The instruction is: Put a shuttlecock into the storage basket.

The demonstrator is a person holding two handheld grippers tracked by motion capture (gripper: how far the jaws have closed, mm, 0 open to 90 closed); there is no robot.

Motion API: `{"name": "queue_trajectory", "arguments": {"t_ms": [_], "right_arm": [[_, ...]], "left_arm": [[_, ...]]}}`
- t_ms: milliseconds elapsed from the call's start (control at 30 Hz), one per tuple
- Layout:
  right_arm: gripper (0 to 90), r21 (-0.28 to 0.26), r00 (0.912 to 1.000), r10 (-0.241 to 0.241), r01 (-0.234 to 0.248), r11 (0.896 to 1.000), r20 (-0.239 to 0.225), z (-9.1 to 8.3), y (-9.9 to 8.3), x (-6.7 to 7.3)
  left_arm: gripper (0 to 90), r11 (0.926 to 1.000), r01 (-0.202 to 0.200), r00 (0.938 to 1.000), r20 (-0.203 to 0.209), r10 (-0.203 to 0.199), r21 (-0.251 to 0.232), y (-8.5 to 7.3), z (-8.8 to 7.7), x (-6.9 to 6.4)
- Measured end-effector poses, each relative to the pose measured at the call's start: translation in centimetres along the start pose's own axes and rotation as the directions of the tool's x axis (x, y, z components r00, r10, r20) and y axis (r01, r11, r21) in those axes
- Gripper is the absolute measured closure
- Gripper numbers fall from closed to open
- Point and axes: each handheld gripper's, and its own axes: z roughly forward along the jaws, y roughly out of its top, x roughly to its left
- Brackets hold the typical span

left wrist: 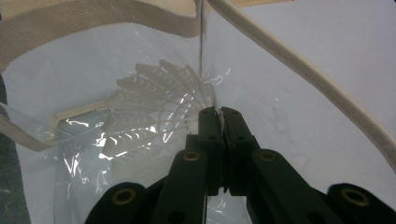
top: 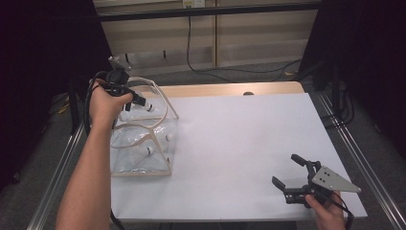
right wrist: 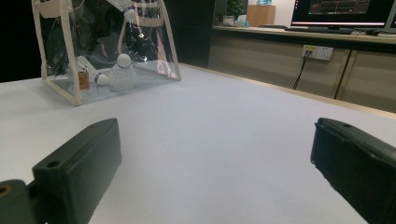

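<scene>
The shuttlecock (left wrist: 161, 109) hangs over the mouth of the clear bag (top: 127, 158) at the left edge of the white tabletop (top: 239, 143), its long axis tilted, feather skirt fanned toward the bag's inside. The left hand-held gripper (left wrist: 218, 114) is closed tight on the skirt's rim. The right hand-held gripper (top: 291, 173) rests near the front right corner, jaws wide apart and empty. Beyond the tabletop stand wooden panels with trailing cables. The shuttlecock is white and feathered; two more lie in the bag.
</scene>
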Motion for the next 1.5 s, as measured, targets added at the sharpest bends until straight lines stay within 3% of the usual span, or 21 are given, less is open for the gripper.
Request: {"name": "queue_trajectory", "arguments": {"t_ms": [667, 900, 1500], "right_arm": [[1.4, 0.0, 1.0, 0.001, -0.001, 1.0, 0.0, 0.0, 0.0, 0.0], [1.4, 0.001, 1.0, 0.0, 0.0, 1.0, -0.001, 0.0, 0.0, 0.0], [1.4, 0.003, 1.0, -0.001, 0.001, 1.0, 0.0, 0.0, 0.0, 0.0]], "left_arm": [[87.4, 0.9999, 0.003, 0.9999, -0.013, -0.003, 0.01, -0.3, 1.3, 0.6], [83.4, 0.9999, 0.013, 0.9997, -0.02, -0.013, -0.001, -0.3, 1.6, 0.7], [70.3, 0.9997, 0.007, 0.9994, 0.033, -0.006, -0.024, -0.9, 0.5, 0.2]]}}
